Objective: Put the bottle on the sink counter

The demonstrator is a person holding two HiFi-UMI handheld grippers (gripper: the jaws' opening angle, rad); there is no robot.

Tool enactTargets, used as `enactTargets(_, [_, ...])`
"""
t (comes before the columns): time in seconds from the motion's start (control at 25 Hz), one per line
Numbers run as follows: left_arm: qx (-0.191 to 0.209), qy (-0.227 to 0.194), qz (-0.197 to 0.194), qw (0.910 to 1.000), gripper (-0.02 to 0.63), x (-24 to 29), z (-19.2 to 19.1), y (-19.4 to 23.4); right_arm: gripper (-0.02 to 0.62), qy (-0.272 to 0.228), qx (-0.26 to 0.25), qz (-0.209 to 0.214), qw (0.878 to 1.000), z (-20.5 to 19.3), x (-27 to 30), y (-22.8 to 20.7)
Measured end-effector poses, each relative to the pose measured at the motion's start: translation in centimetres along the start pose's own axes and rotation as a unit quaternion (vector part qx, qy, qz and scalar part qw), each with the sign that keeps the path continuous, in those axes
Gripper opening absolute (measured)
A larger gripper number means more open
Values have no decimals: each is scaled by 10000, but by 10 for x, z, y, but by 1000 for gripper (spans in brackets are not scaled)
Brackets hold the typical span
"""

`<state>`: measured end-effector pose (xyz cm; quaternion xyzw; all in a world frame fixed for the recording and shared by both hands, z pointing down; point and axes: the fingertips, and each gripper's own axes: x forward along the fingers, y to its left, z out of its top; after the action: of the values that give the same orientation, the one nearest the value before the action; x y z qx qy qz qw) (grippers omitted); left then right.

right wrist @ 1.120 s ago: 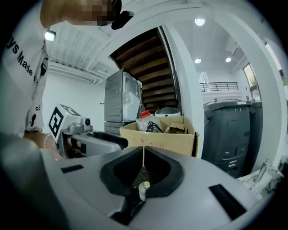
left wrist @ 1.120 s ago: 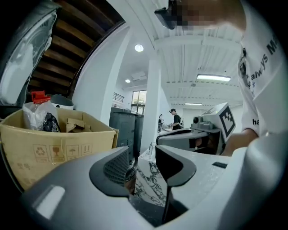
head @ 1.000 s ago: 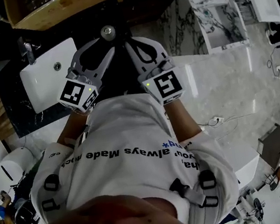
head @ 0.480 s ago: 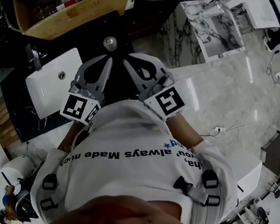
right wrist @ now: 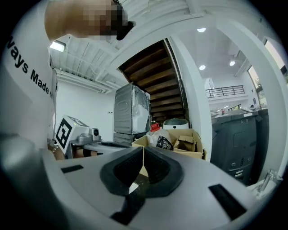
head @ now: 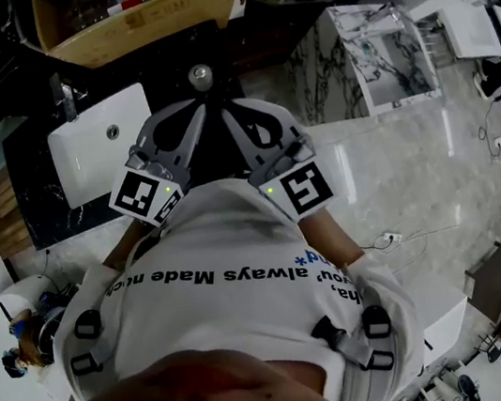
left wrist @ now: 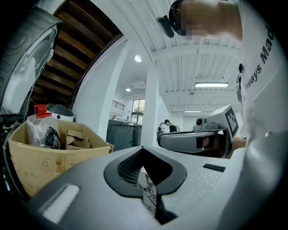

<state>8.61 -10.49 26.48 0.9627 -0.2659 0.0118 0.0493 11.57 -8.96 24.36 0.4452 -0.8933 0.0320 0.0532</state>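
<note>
Left tool [left wrist: 143, 158] clenched, its pads pressed together with nothing between them. The right tool [right wrist: 143, 156] is clenched and empty in the same way. Both are held level at chest height in front of a person in a white printed shirt [head: 227, 284]. Their tips slant toward each other.

Just beyond those tips, between the two tools, sits the round silver cap of the bottle [head: 200, 76]. Its dark body drops into the shadow between the tools. Whether either tool touches the bottle, or whether it stands on anything, cannot be told.

The bottle appears against the black table [head: 30, 198], just right of the white sink [head: 95, 149] and its faucet [head: 69, 97]. An open cardboard box [head: 144, 17] lies beyond the sink, holding packaging and a red-capped container. A marble-patterned block [head: 378, 50] stands to the right of the bottle, on the pale polished floor [head: 418, 176].
</note>
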Motion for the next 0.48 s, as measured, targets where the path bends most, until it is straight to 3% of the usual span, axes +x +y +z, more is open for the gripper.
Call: enactTargets(0.48, [7, 0, -30, 10000, 3, 0, -1, -7, 9, 71, -29, -61, 10000, -4, -4, -3])
